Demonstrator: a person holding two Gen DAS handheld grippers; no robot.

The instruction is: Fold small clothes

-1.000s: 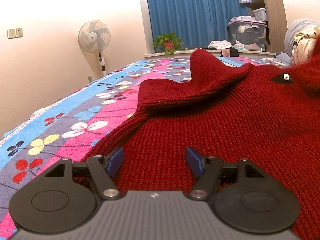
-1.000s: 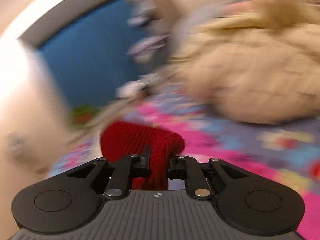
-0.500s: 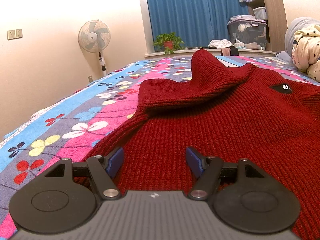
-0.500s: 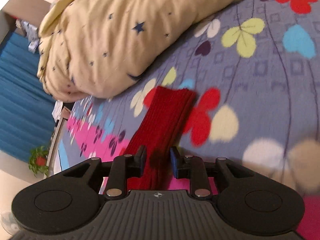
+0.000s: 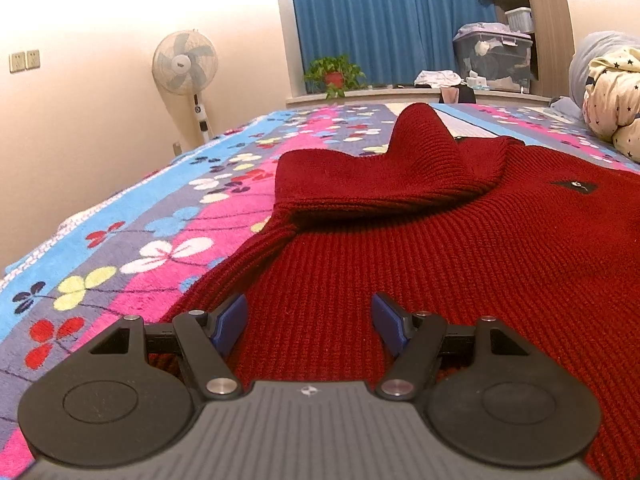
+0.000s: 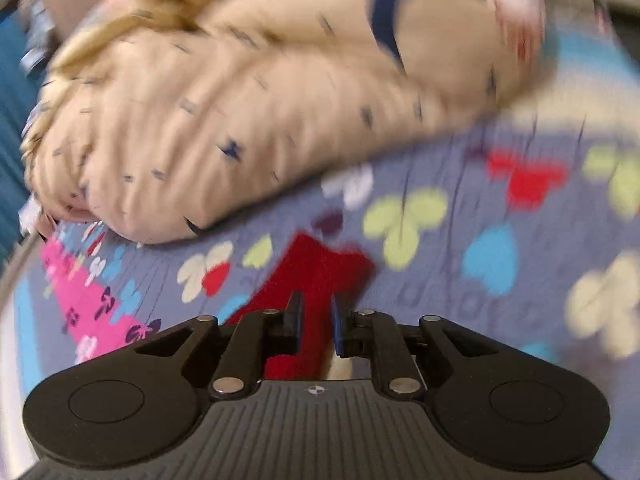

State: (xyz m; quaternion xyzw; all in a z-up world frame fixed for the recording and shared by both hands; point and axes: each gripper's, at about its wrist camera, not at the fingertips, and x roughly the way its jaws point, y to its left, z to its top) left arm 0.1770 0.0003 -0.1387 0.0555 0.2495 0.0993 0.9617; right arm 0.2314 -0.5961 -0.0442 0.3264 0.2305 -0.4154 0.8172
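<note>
A dark red knit sweater (image 5: pixel 440 248) lies spread on the flowered bedspread (image 5: pixel 168 216). One sleeve is folded back over its chest in a raised hump. My left gripper (image 5: pixel 308 316) is open and empty, low over the sweater's hem, blue pads wide apart. In the right wrist view, which is blurred by motion, my right gripper (image 6: pixel 316 316) is shut on the sweater's other sleeve (image 6: pixel 320 272), whose cuff end sticks out past the fingers over the bedspread (image 6: pixel 480 216).
A beige star-print duvet (image 6: pixel 248 120) is bunched just beyond the held sleeve; it also shows at the right edge of the left wrist view (image 5: pixel 612 108). A standing fan (image 5: pixel 186 68), a potted plant (image 5: pixel 334 74) and storage boxes (image 5: pixel 494 56) stand past the bed.
My right gripper has swung with the sleeve from up in the air down and out over the bedspread near the duvet. The sweater's right side has settled flat. The left gripper has not moved.
</note>
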